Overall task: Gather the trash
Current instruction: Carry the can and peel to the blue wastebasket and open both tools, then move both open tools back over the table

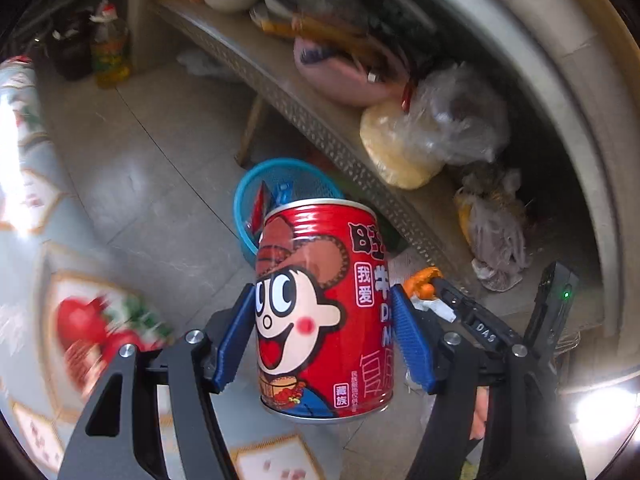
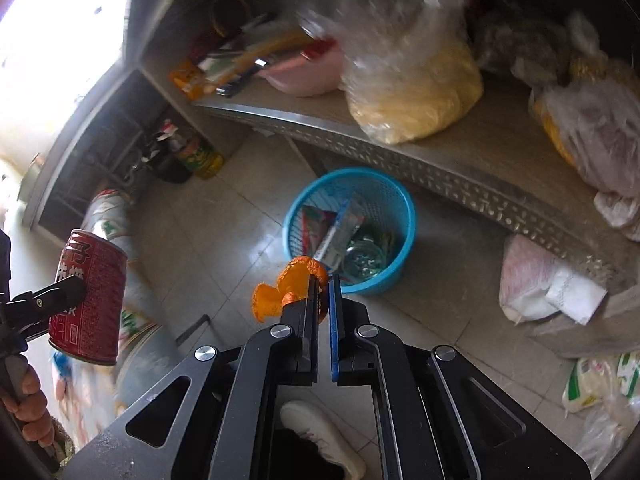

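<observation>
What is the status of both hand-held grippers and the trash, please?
Left hand-held gripper clamped on red can. Right hand-held gripper shut on orange peel. Blue basket on floor ahead, already holding wrappers. Nothing in the way.

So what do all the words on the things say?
"我爱" on the red can, in a small pink box.
"藏族" near the can's bottom, in another pink box.
"DAS" on the right claw, on its black arm.
The big white characters at the can's top are cut off by its curve.
The can's small print in the right wrist view is too blurred to read.
The wrappers in the blue basket and the oil bottle's label are unreadable.
</observation>
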`<state>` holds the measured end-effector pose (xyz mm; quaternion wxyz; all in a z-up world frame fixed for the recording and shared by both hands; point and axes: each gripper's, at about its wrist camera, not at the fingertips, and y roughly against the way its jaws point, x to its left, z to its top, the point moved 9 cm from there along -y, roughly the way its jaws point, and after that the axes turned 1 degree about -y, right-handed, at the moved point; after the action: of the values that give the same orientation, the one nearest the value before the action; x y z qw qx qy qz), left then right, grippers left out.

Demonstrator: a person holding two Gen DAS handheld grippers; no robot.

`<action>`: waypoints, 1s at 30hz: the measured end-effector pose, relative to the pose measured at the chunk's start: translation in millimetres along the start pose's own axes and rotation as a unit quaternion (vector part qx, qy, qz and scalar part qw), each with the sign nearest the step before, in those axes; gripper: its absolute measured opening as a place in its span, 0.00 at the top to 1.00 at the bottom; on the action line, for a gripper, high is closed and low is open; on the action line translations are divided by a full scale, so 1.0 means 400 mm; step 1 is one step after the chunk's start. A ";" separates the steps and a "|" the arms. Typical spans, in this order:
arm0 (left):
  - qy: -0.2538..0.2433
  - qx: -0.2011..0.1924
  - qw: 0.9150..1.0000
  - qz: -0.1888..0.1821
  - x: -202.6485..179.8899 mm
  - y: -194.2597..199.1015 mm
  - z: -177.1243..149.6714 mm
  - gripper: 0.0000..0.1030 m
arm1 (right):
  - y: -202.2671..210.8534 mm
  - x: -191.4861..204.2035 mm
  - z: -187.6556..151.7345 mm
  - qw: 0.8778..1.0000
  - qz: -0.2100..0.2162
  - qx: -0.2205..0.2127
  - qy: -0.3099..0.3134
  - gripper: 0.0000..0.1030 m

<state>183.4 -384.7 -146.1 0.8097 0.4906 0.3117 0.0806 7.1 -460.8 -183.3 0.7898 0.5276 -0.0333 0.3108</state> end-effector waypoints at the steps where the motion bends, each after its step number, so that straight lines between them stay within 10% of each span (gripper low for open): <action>1: 0.003 0.014 1.000 0.006 0.001 -0.047 0.016 0.38 | -0.037 -0.013 0.000 1.000 -0.002 0.004 -0.011 0.97; 10: 0.022 0.078 0.996 0.022 -0.005 -0.349 0.140 0.37 | -0.334 -0.115 0.074 0.996 -0.046 0.011 -0.073 0.91; 13: 0.034 0.062 0.997 0.025 0.001 -0.383 0.173 0.31 | -0.398 -0.143 0.106 0.995 -0.068 -0.006 -0.078 0.60; 30: 0.014 -0.028 0.999 -0.004 -0.012 -0.083 0.131 0.26 | -0.218 -0.203 -0.058 0.992 -0.106 -0.053 -0.034 0.54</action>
<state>204.1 -442.5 -155.0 0.8193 0.4650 0.3223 0.0931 -18.6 -500.0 -295.4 0.8436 0.4957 -0.0204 0.2053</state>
